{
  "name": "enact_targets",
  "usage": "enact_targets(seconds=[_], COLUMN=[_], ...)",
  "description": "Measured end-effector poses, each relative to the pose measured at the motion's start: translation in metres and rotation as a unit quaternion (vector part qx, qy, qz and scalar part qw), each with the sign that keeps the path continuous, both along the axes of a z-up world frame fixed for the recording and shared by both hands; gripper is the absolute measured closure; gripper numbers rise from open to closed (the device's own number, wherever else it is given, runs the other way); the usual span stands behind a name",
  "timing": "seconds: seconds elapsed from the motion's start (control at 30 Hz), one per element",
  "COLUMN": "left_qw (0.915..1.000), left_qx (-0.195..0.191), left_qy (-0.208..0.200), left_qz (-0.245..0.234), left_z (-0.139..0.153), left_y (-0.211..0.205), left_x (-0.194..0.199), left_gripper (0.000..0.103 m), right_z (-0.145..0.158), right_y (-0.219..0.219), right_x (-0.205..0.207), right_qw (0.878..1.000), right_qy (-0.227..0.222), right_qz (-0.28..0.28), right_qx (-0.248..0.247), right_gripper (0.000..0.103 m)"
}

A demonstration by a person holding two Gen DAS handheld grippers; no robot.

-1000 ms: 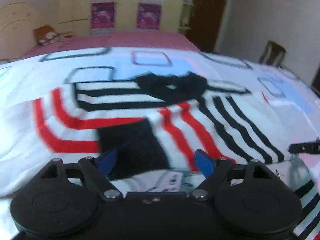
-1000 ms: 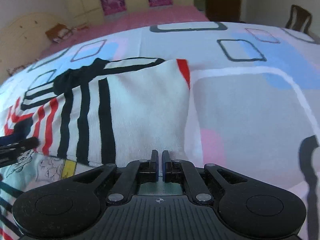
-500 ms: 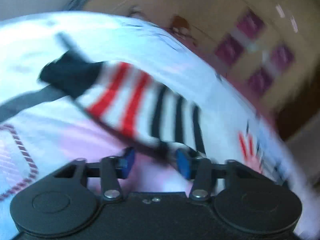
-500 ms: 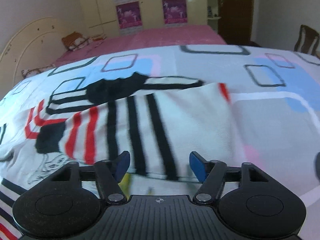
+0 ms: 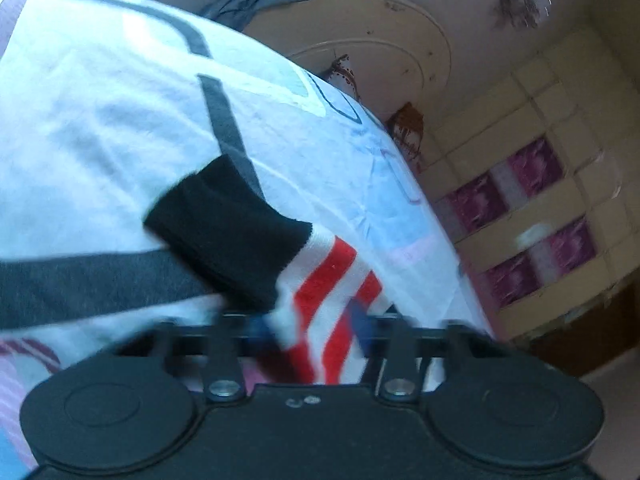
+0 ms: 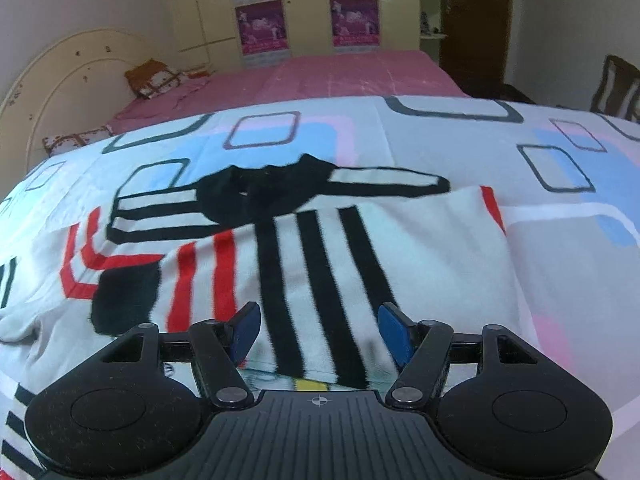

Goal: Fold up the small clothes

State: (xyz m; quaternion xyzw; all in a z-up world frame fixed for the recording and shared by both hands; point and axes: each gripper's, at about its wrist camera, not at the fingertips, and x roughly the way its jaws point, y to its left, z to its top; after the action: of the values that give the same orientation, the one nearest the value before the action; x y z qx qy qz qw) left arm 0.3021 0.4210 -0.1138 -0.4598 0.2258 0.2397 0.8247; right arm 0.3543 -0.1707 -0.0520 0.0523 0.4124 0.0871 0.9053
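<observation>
Two blue-padded fingers of the left tool [image 5: 308, 326] stood apart in the left wrist view, blurred, with a sleeve [image 5: 280, 264] of the striped garment lying in the gap between them; whether either pad pressed the cloth could not be told. That sleeve ended in a black cuff [image 5: 224, 236] which lay ahead of the tool and to its left, on the patterned bedsheet [image 5: 100, 128], while its red and white stripes ran back under the tool's body. This camera was rolled over, so the bed filled the left of the frame and a cream headboard [image 5: 384, 60] and a wardrobe with purple panels [image 5: 532, 216] showed at the right. In the right wrist view the right tool [image 6: 320, 330] was wide open, its blue pads well apart and gripping nothing. The striped garment [image 6: 320, 256] lay spread on the bedsheet [image 6: 580, 280] directly ahead of and beneath this tool, its near hem falling between the two fingers, black stripes running away from the camera in the gap. Its black collar [image 6: 260, 192] sat at the far end, and red stripes with a black patch lay ahead of the left finger. Beyond the garment lay a pink bedspread [image 6: 340, 76]; a chair [image 6: 616, 84] stood at the far right.
</observation>
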Motion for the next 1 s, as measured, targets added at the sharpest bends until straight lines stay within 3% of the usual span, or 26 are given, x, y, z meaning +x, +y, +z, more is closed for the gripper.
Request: enact_targets(seconds=[0.13, 0.17, 0.2, 0.3, 0.4, 0.53, 0.73, 0.8, 0.83, 0.87, 0.93, 0.97, 1.0], left_qw=[0.9974, 0.995, 0.9921, 0.976, 0.9486, 0.9024, 0.8455, 0.831, 0.8235, 0.8165, 0.8156, 0.8133, 0.8101], left_qx=[0.039, 0.051, 0.057, 0.078, 0.108, 0.158, 0.19, 0.199, 0.205, 0.208, 0.189, 0.178, 0.175], left_qy=[-0.031, -0.038, -0.047, -0.061, -0.061, -0.048, -0.006, 0.014, 0.015, 0.016, 0.005, -0.012, -0.022], left_qz=[-0.052, -0.077, -0.102, -0.194, -0.291, -0.398, -0.499, -0.519, -0.529, -0.538, -0.547, -0.554, -0.559], left_z=[0.024, 0.032, 0.039, 0.058, 0.072, 0.076, 0.055, 0.041, 0.032, 0.026, 0.018, 0.018, 0.018], left_y=[-0.027, -0.041, -0.056, -0.116, -0.188, -0.286, -0.383, -0.405, -0.414, -0.421, -0.431, -0.435, -0.438], left_x=[0.018, 0.028, 0.038, 0.071, 0.103, 0.136, 0.162, 0.171, 0.168, 0.165, 0.155, 0.151, 0.148], left_gripper=[0.097, 0.097, 0.097, 0.097, 0.097, 0.097, 0.097, 0.095, 0.079, 0.054, 0.022, 0.012, 0.01], right_z=[-0.005, -0.004, -0.005, -0.003, 0.001, 0.005, 0.008, 0.008, 0.008, 0.008, 0.007, 0.007, 0.007], right_y=[-0.013, -0.016, -0.017, -0.021, -0.03, -0.051, -0.093, -0.104, -0.109, -0.113, -0.117, -0.118, -0.119], right_x=[0.0, -0.001, -0.001, -0.004, -0.009, -0.016, -0.03, -0.035, -0.037, -0.039, -0.043, -0.043, -0.044], right_qw=[1.0, 1.0, 1.0, 0.999, 0.999, 0.998, 0.992, 0.99, 0.989, 0.989, 0.99, 0.99, 0.991], right_qy=[0.009, 0.009, 0.012, 0.009, 0.005, -0.002, -0.003, -0.003, -0.002, 0.0, 0.008, 0.013, 0.014], right_qz=[-0.023, -0.023, -0.024, -0.029, -0.032, -0.05, -0.096, -0.106, -0.108, -0.109, -0.109, -0.105, -0.102], right_qx=[0.01, 0.011, 0.014, 0.018, 0.025, 0.039, 0.078, 0.093, 0.098, 0.099, 0.091, 0.088, 0.086], right_gripper=[0.039, 0.05, 0.055, 0.055, 0.055, 0.054, 0.054, 0.054, 0.054, 0.054, 0.054, 0.053, 0.04])
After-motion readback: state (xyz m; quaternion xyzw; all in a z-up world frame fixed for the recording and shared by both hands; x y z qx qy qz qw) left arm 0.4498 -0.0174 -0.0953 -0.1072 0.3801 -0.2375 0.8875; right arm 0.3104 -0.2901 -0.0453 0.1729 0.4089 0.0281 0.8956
